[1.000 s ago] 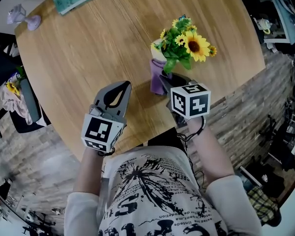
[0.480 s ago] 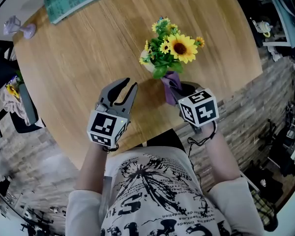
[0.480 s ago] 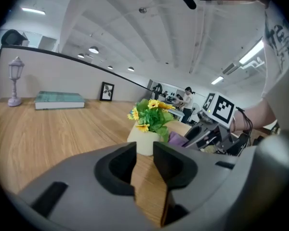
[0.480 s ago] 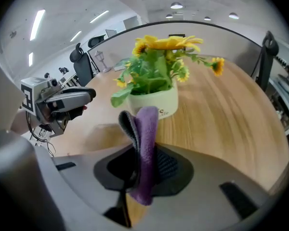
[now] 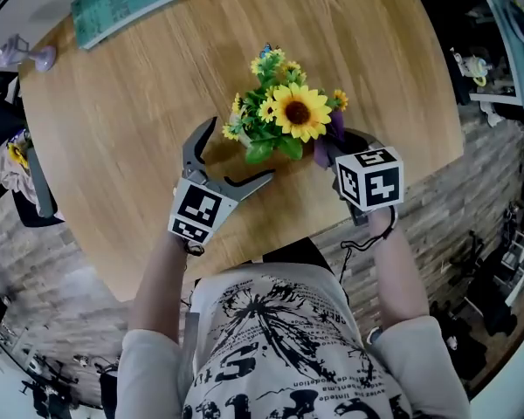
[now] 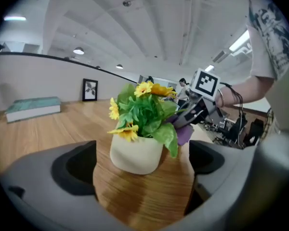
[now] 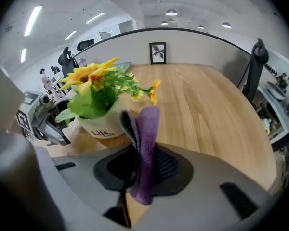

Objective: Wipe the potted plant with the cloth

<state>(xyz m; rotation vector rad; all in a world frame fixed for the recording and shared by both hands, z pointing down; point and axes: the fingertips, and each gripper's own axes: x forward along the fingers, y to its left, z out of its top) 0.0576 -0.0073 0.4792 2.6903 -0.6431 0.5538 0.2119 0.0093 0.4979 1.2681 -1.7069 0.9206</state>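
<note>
As right gripper [image 7: 139, 170] clamps cloth [image 7: 148, 129] (purple), plant's [image 7: 96, 100] beside.

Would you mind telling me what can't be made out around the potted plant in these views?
Head view: the pot sits hidden under the flowers.
Head view: the marker cube covers the right gripper's jaws.
Left gripper view: a leaf covers part of the cloth, so contact with the flowers is unclear.
Right gripper view: the print under "Life" on the pot is too small.
</note>
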